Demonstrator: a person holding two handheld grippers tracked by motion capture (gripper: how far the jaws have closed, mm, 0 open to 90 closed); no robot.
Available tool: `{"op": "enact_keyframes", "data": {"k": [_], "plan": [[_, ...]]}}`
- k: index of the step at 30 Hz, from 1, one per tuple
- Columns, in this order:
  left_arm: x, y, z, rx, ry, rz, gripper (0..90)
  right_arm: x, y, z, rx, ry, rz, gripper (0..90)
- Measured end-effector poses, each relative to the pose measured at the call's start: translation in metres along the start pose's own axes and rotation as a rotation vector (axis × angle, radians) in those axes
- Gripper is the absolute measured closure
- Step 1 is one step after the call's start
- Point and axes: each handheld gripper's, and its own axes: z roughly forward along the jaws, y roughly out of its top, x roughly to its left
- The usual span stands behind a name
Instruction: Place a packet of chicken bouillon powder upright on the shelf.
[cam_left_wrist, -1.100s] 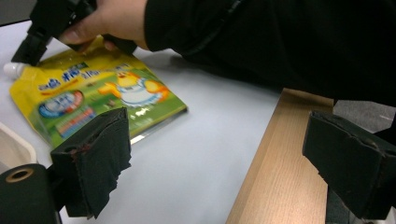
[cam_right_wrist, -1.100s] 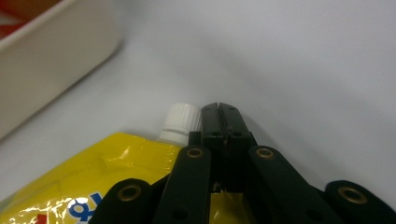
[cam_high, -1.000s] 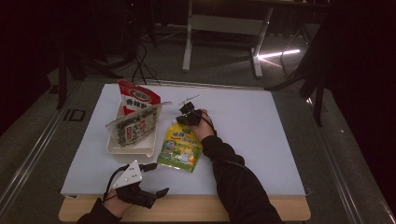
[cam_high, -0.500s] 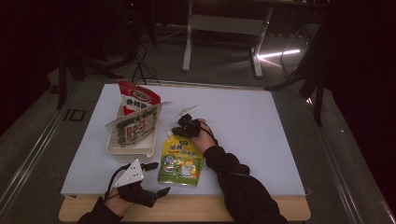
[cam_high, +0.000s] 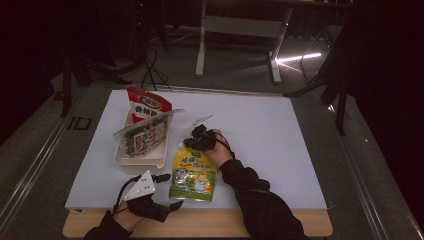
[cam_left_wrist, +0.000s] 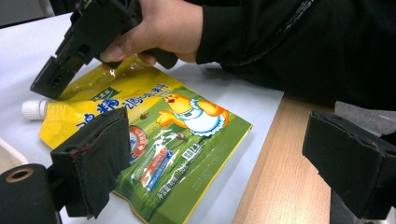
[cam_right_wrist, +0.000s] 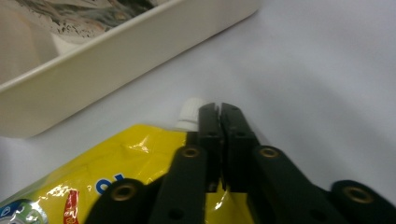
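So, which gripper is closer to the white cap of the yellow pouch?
Right. The right gripper rests on the pouch's top corner, just beside the cap. The left gripper is at the table's near edge, beside the pouch's bottom end.

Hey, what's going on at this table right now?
A person at a white table holds a gripper in each hand. The right gripper has its fingers nearly together at the top edge of a yellow spouted pouch lying flat, beside its white cap; they have just been opening slightly, with nothing visibly clamped. The left gripper waits open near the table's front edge. A cream tray beside the pouch holds two snack packets.
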Motion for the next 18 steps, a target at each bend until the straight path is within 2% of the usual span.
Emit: {"op": "enact_keyframes", "data": {"k": [4,6,13,18], "plan": [[0.000,-0.001,0.001,0.004,-0.001,0.006,9.1,0.000,0.002,-0.018,-0.028,-0.020,-0.007,80.3],[0.001,-0.001,0.001,0.004,-0.001,0.004,9.1,0.001,0.001,-0.028,-0.029,-0.022,-0.021,76.9],[0.001,-0.001,0.002,0.012,0.001,0.006,9.1,0.003,-0.009,-0.070,-0.020,-0.075,-0.063,66.1],[0.001,-0.002,0.003,0.013,-0.001,0.004,9.1,-0.002,-0.022,-0.096,-0.012,-0.084,-0.036,58.4]]}}
